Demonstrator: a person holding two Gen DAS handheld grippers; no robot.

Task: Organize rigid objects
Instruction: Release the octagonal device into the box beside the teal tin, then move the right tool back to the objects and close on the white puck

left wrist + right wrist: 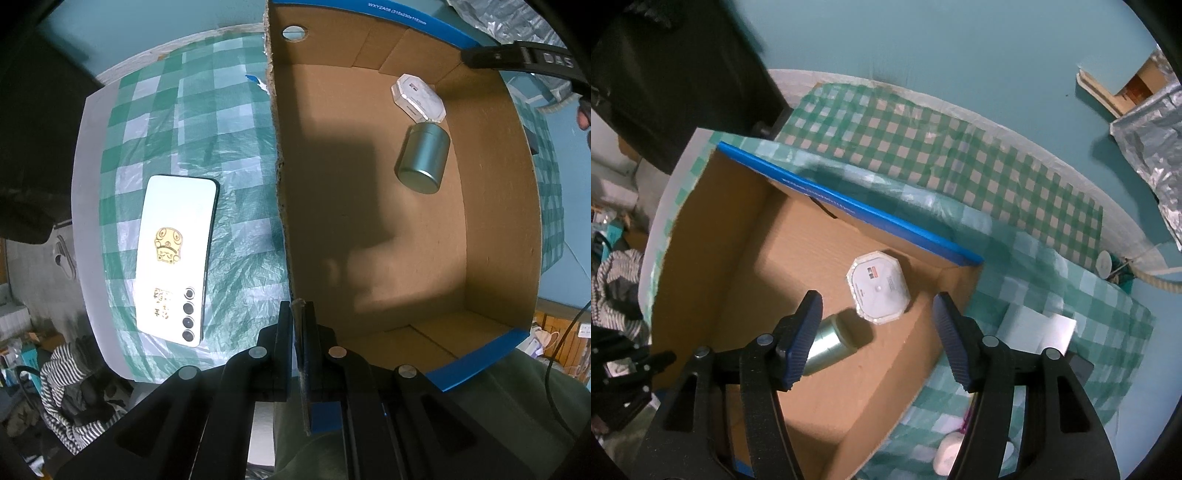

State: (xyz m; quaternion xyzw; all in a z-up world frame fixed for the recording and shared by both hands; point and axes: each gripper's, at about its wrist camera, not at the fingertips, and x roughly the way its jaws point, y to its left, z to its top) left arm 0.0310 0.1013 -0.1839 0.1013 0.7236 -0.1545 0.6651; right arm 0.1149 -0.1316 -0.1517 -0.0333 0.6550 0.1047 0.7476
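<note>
Left wrist view, nearest: the left gripper (302,314) has its fingers pinched tight on the near end of the cardboard box's torn left wall, steadying it.
Right wrist view, nearest: the right gripper (877,334) hangs over the box with its fingers spread about half wide and nothing between them; the pads (951,341) are ribbed and blue.
Box: the cardboard box (491,206) is light and stiff, but its ragged edge would probably bend under a hard pull; hold it low on the wall.
Tin: the metal tin (423,158) lies on its side on the box floor, towards the right wall. It looks rigid, smooth and likely to roll or slip; grip across its round body.
Octagonal case: the white octagonal case (417,96) sits flat in the far right corner, touching or just beside the tin. It looks like hard plastic, light; take it by opposite flat sides.
Phone: the white phone (177,258) lies back up on the counter (236,122), left of the box and apart from it. It is thin, slick and breakable; pinch it across the long edges.
Hard to make out: small white things on the counter near the right fingers are cut off; the case label is too small to read; the tin's lid end is partly hidden behind a finger in the right wrist view.
</note>
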